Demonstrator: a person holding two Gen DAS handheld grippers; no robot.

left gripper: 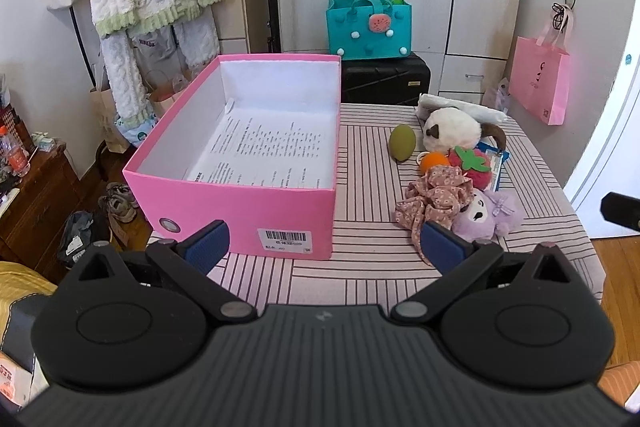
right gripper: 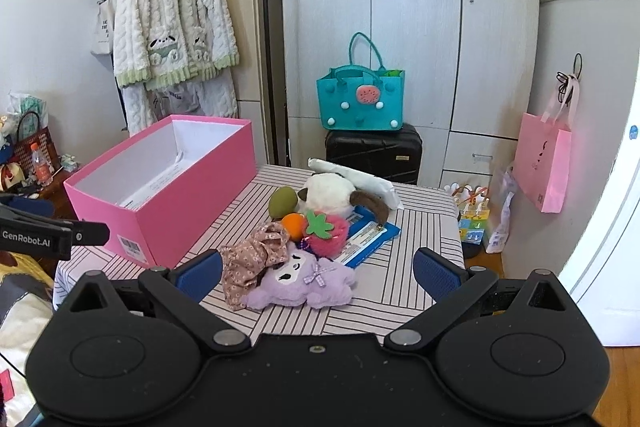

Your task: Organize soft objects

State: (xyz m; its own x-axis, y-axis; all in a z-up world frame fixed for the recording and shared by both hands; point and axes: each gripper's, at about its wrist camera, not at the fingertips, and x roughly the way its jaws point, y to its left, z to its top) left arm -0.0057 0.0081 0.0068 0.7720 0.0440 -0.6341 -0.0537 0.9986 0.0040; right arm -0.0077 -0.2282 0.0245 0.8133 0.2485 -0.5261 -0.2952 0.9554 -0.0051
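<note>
An open pink box (left gripper: 256, 211) (right gripper: 176, 203) with a printed sheet inside sits on the striped table's left half. To its right lies a heap of soft things: a purple plush (left gripper: 488, 215) (right gripper: 304, 283), a floral scrunchie (left gripper: 432, 199) (right gripper: 256, 255), a pink strawberry plush (left gripper: 476, 167) (right gripper: 328, 231), an orange ball (left gripper: 434, 161) (right gripper: 294, 223), a green egg-shaped toy (left gripper: 403, 143) (right gripper: 282, 201) and a white plush with brown ears (left gripper: 452, 129) (right gripper: 336, 191). My left gripper (left gripper: 324, 247) hangs open before the box's front wall. My right gripper (right gripper: 318, 277) is open just short of the purple plush.
A blue packet (right gripper: 368, 239) lies under the toys, a white wrapped bundle (right gripper: 360, 179) behind them. Beyond the table (right gripper: 420, 279) stand a black suitcase (right gripper: 372, 151) with a teal bag (right gripper: 360, 99), a wardrobe, a pink bag (right gripper: 544, 167) and hanging clothes (right gripper: 172, 27).
</note>
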